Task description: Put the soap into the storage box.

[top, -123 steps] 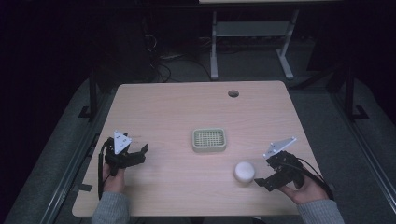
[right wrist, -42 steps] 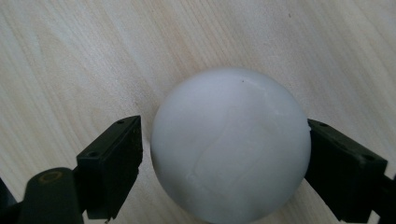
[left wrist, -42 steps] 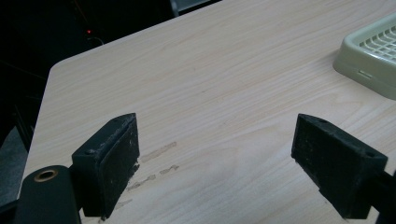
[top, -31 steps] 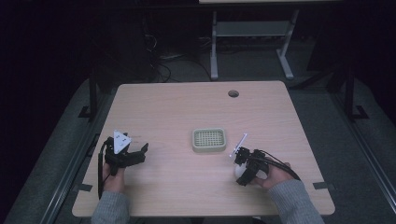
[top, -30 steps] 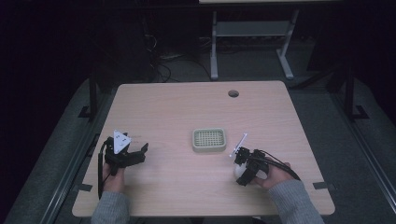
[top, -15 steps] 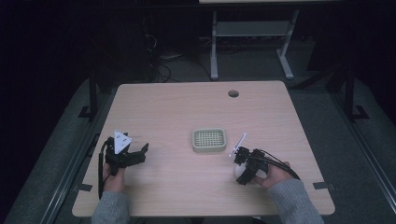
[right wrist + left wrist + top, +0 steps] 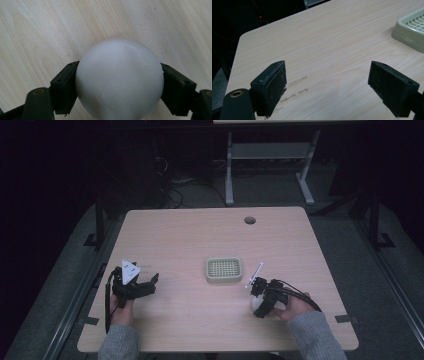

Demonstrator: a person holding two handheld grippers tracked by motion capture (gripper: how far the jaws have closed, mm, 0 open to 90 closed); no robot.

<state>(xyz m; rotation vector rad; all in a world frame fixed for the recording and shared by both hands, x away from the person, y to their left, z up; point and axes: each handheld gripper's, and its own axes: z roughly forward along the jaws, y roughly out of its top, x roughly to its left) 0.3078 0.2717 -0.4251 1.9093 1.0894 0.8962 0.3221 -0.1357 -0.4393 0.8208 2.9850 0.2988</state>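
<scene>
A white ball [image 7: 120, 80] sits between the black jaws of my right gripper [image 7: 120, 69], and both pads press its sides. In the high view the ball [image 7: 256, 303] peeks out under my right gripper [image 7: 260, 306] at the front right of the table, just below the tray. I cannot tell whether the ball rests on the wood or is lifted off it. My left gripper [image 7: 152, 285] lies at the front left, pointing right, open and holding nothing. Its pads [image 7: 274, 82] stand wide apart over bare wood.
A pale green slotted tray [image 7: 224, 270] stands near the middle of the wooden table [image 7: 200, 235]; its corner shows in the left gripper view [image 7: 412, 30]. A cable hole [image 7: 249, 220] sits at the back. Dark floor and a desk frame lie beyond.
About four seconds ago the ball lay free, left of my right gripper. The gripper has since moved left onto it and shut. Over the last second, almost nothing has moved.
</scene>
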